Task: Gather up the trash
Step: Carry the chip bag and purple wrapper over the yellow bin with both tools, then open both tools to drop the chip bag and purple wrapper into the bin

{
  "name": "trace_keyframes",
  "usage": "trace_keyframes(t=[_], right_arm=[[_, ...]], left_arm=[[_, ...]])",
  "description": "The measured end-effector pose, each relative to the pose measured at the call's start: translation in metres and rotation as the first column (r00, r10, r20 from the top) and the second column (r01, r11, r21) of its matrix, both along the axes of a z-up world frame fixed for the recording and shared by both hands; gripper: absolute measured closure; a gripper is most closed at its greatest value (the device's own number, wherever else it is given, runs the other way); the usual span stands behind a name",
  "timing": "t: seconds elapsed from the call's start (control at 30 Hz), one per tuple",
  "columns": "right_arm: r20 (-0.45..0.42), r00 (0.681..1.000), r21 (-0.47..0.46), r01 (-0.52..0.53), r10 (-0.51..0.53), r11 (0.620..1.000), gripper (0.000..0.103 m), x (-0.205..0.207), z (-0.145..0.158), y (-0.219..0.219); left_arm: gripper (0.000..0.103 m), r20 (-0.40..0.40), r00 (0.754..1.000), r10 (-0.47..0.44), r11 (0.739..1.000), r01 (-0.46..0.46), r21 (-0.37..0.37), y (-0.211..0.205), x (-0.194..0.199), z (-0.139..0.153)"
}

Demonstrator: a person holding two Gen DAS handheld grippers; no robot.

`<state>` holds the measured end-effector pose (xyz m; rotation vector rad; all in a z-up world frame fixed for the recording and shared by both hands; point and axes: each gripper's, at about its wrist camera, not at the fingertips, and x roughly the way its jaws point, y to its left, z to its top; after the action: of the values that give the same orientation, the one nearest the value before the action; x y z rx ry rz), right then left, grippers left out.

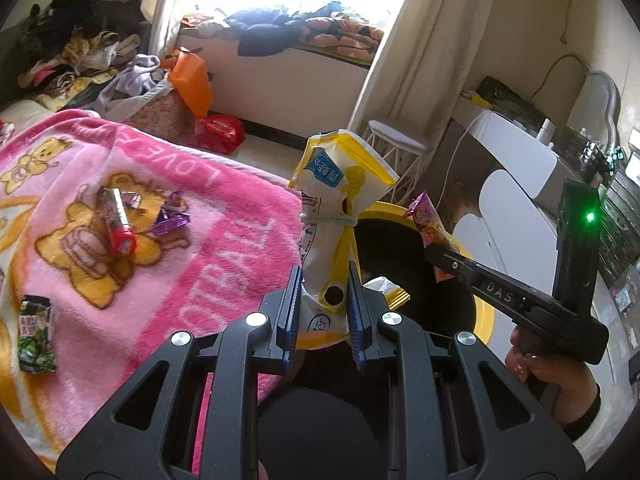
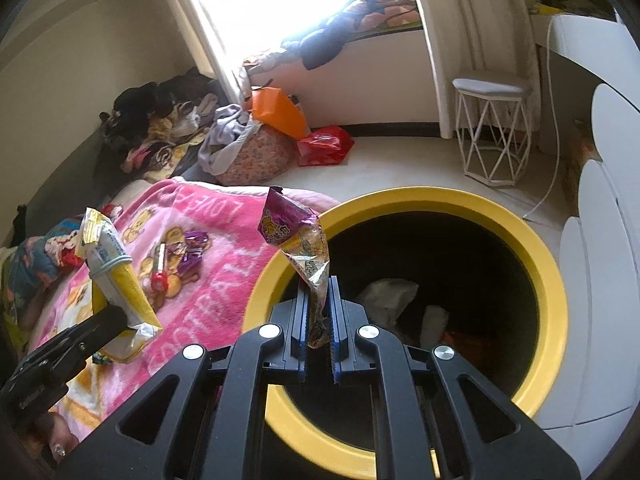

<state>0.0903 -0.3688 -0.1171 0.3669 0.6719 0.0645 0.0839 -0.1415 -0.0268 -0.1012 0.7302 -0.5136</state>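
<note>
My left gripper (image 1: 324,276) is shut on a yellow and white snack bag (image 1: 336,200) tied with a green band, held upright at the bed's edge beside the yellow-rimmed bin (image 1: 484,320). My right gripper (image 2: 319,292) is shut on a purple foil wrapper (image 2: 298,236) over the near rim of the bin (image 2: 552,280). The right gripper also shows in the left wrist view (image 1: 434,258), over the bin. On the pink blanket (image 1: 180,280) lie a red tube (image 1: 118,220), purple wrappers (image 1: 170,216) and a green packet (image 1: 36,334).
White crumpled trash (image 2: 386,294) lies inside the bin. A white wire stool (image 2: 494,128), white cabinets (image 2: 600,240), an orange bag (image 2: 278,112), a red bag (image 2: 324,146) and a clothes pile (image 2: 168,128) stand around the floor.
</note>
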Motion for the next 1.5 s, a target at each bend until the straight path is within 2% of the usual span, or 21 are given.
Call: trace_keyframes(t=[0.67,1.2,1.23,1.37,1.47,1.5], right_arm=[[-0.067,0.988,0.04,0.144,-0.141,0.989,0.094,-0.003,-0.022,-0.048],[-0.093,0.982,0.081,0.171,-0.163,0.982,0.092,0.0,-0.03,-0.064],[-0.095,0.982,0.08,0.171,-0.163,0.982,0.091,0.0,-0.029,-0.063],[-0.093,0.98,0.092,0.183,-0.174,0.979,0.072,-0.001,-0.029,-0.065],[-0.082,0.979,0.113,0.196,-0.188,0.974,0.062,-0.002,-0.027,-0.068],[-0.077,0.978,0.115,0.201,-0.193,0.973,0.058,-0.003,-0.026,-0.07]], left_arm=[[0.087,-0.026,0.995,-0.101,0.995,0.101,0.02,-0.054,0.017,-0.016],[0.086,-0.08,0.987,-0.141,0.988,0.145,0.05,-0.082,0.043,-0.039],[0.086,-0.082,0.986,-0.145,0.987,0.15,0.051,-0.083,0.045,-0.04],[0.084,-0.08,0.987,-0.138,0.989,0.141,0.041,-0.081,0.048,-0.04],[0.061,-0.05,0.991,-0.128,0.991,0.129,0.032,-0.075,0.044,-0.035],[0.047,-0.041,0.991,-0.126,0.992,0.127,0.027,-0.073,0.043,-0.032]])
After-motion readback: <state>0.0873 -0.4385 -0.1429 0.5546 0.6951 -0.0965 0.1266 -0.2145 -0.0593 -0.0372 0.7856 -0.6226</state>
